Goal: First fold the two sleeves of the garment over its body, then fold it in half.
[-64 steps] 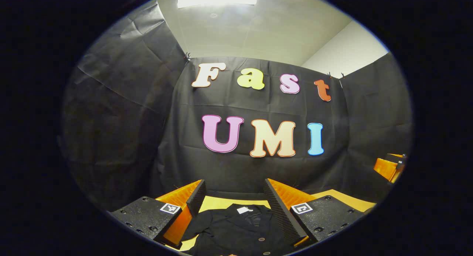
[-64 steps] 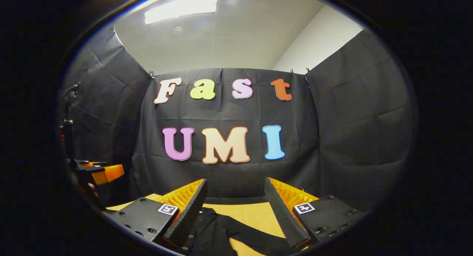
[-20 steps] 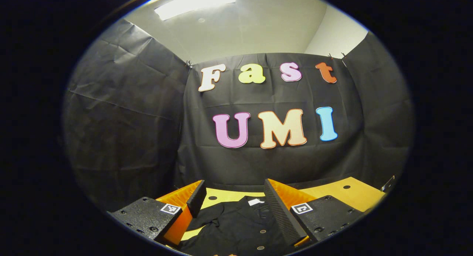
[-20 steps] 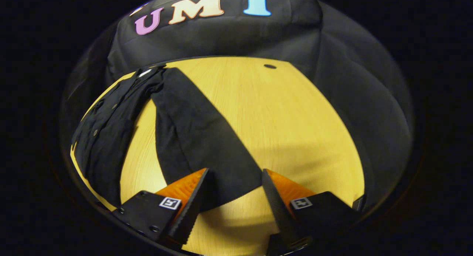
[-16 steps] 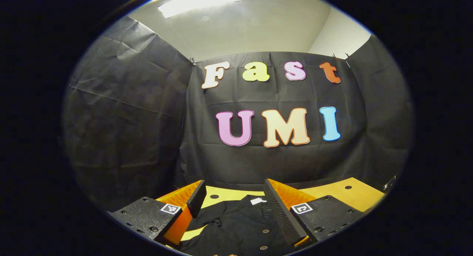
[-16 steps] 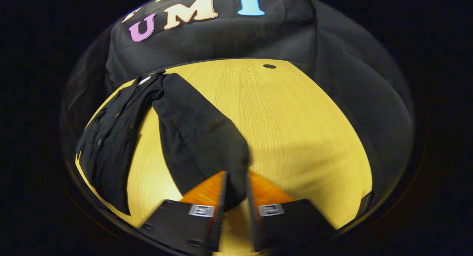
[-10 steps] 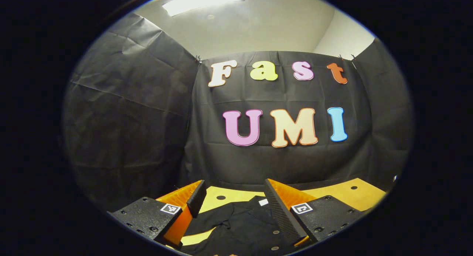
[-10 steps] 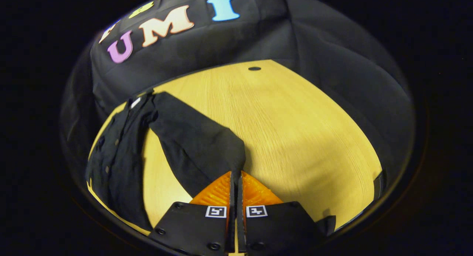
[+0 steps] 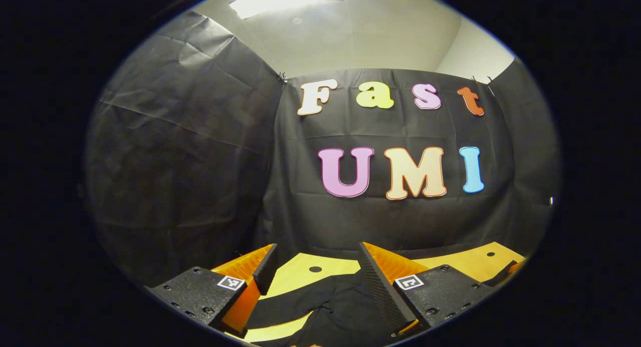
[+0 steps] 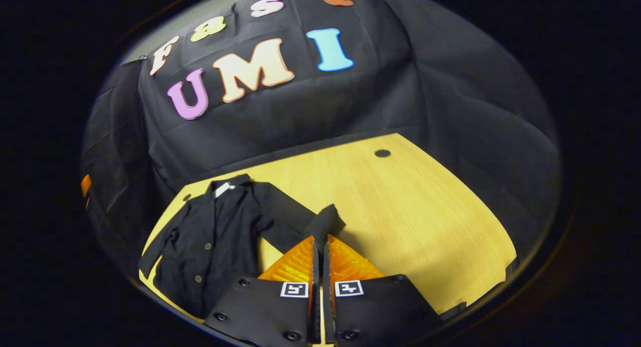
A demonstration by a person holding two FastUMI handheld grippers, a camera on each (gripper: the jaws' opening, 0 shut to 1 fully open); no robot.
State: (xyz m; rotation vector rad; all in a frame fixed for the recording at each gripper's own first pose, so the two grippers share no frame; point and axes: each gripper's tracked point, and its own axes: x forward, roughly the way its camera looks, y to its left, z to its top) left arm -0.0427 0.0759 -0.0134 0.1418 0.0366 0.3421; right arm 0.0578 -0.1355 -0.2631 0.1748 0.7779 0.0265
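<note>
My right gripper (image 10: pixel 320 244) is pinched on the sleeve (image 10: pixel 328 219) cuff of the black garment (image 10: pixel 210 237), lying left on the tabletop (image 10: pixel 425 227); soft, light, floppy; left gripper (image 9: pixel 315 267) wide, holding nothing.

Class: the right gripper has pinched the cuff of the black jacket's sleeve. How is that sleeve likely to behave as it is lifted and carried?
Probably floppy: the sleeve already bends up from the table toward the right gripper. It likely trails and drags rather than holding shape. The jacket body may shift slightly if pulled.
</note>
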